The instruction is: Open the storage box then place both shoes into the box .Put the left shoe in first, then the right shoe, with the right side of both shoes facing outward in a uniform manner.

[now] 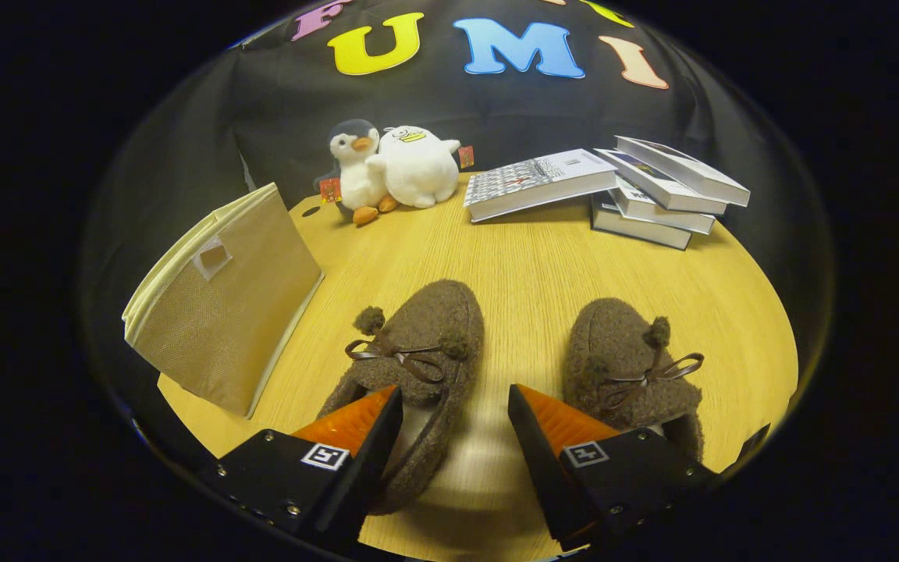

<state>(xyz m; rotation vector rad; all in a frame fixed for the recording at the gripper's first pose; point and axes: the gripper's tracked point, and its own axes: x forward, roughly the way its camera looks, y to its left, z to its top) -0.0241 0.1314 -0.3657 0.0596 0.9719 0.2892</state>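
Brown and fuzzy, two slippers lie side by side on the wooden table (527,265) in front of me, toes pointing away. From where I sit, the gripper (455,398) hangs above them with its fingers spread wide and nothing between them but bare tabletop and the inner edge of one slipper. I have hold of nothing.

The left slipper (426,343) sits just ahead of the left finger, and that finger covers part of its heel opening; whether it touches the slipper I cannot tell. A ribbon bow with pompoms lies across its top. The right slipper (625,363) lies just beyond the right finger, apart from its partner with a strip of table between them, and carries the same bow and pompom.

Off to the left of the slippers stands the storage box (223,300), a beige fabric one, folded flat and tilted, resting on its edge near the table's rim. It is not opened out.

Further back, near the black cloth wall, I see two plush toys pressed together: a penguin (356,168) and a white round bird (418,164). To their right lies a loose stack of books (652,191), one book (535,183) leaning against the pile.
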